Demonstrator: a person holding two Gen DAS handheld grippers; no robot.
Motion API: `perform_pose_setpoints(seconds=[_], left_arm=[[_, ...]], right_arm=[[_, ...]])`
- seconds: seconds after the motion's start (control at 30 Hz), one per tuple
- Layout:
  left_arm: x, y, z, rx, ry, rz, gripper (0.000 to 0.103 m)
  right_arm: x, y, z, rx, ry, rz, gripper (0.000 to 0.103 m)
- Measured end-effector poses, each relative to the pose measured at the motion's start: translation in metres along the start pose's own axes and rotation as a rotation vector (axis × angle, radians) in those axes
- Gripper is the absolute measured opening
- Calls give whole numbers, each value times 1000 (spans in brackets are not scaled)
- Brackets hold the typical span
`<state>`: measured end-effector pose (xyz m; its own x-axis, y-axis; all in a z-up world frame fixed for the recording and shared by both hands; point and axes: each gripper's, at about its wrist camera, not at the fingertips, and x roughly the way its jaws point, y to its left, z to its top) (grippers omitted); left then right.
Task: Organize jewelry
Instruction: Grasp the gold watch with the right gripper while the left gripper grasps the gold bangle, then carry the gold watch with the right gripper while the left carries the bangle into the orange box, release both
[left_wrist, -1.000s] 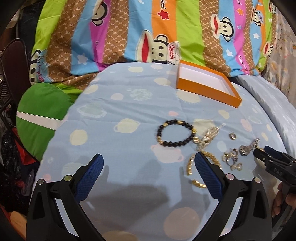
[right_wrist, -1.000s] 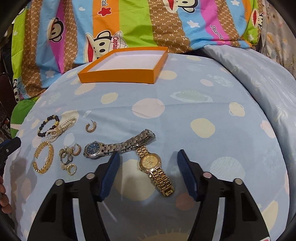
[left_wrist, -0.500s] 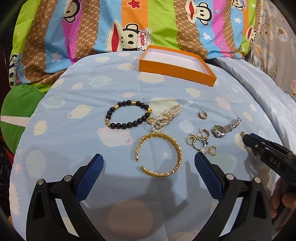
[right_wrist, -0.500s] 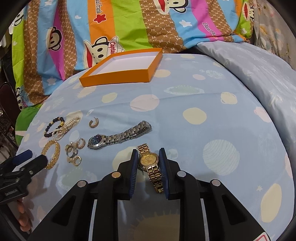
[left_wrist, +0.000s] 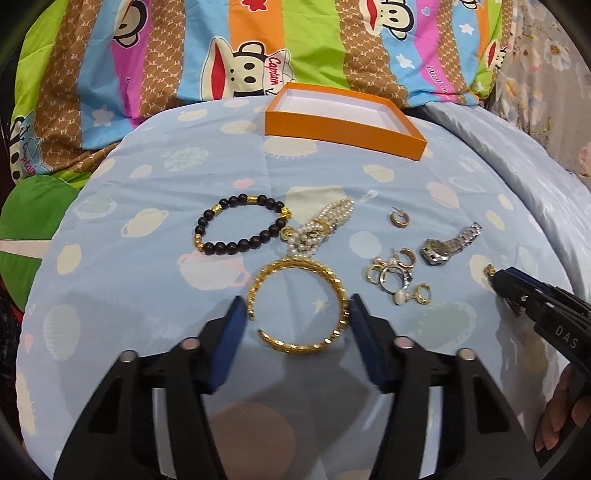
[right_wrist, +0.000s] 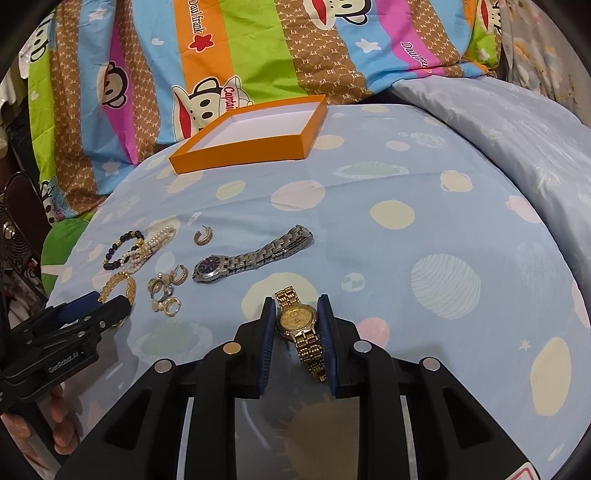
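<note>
An empty orange box (left_wrist: 343, 122) (right_wrist: 251, 136) sits at the back of the blue spotted bedsheet. My left gripper (left_wrist: 295, 314) straddles a gold bangle (left_wrist: 299, 302), its pads touching or nearly touching both sides. My right gripper (right_wrist: 297, 321) is shut on a gold watch (right_wrist: 299, 328) that lies on the sheet. A silver watch (right_wrist: 251, 256) (left_wrist: 448, 245), a black bead bracelet (left_wrist: 240, 229), a pearl bracelet (left_wrist: 321, 230), a loose hoop earring (left_wrist: 399, 219) and a cluster of rings and earrings (left_wrist: 397, 278) lie between them.
A striped monkey-print blanket (left_wrist: 258, 55) rises behind the box. A green cushion (left_wrist: 33, 221) lies off the left edge. A pale blue quilt (right_wrist: 517, 122) slopes away on the right. The right gripper's body (left_wrist: 546, 314) shows at the right of the left view.
My left gripper has moved right and forward over the gold bangle and narrowed around it. My right gripper has closed on the gold watch.
</note>
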<state>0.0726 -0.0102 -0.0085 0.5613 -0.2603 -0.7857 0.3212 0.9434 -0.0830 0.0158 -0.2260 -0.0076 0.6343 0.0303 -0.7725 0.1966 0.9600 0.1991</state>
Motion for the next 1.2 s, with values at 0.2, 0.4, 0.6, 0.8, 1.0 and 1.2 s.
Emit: perform_pose_setpoints(seconds=[0.2, 0.4, 0.6, 0.8, 1.0, 1.2], left_arm=[[-14, -3, -7, -1, -17, -45, 53], [-40, -1, -1, -4, -40, -84, 53], [-63, 3, 52, 41, -119, -113, 53], [-41, 0, 131, 100, -186, -88, 53], [28, -4, 212, 107, -176, -87, 54], [104, -10, 275, 88, -154, -90, 54]], right_arm=[[-8, 0, -4, 7, -2, 16, 22], [-33, 4, 10, 2, -45, 64, 22], [-52, 14, 64, -45, -124, 106, 21], [-31, 24, 143, -86, -184, 122, 21], [34, 22, 230, -74, -180, 144, 21], [107, 10, 300, -11, -180, 153, 21]])
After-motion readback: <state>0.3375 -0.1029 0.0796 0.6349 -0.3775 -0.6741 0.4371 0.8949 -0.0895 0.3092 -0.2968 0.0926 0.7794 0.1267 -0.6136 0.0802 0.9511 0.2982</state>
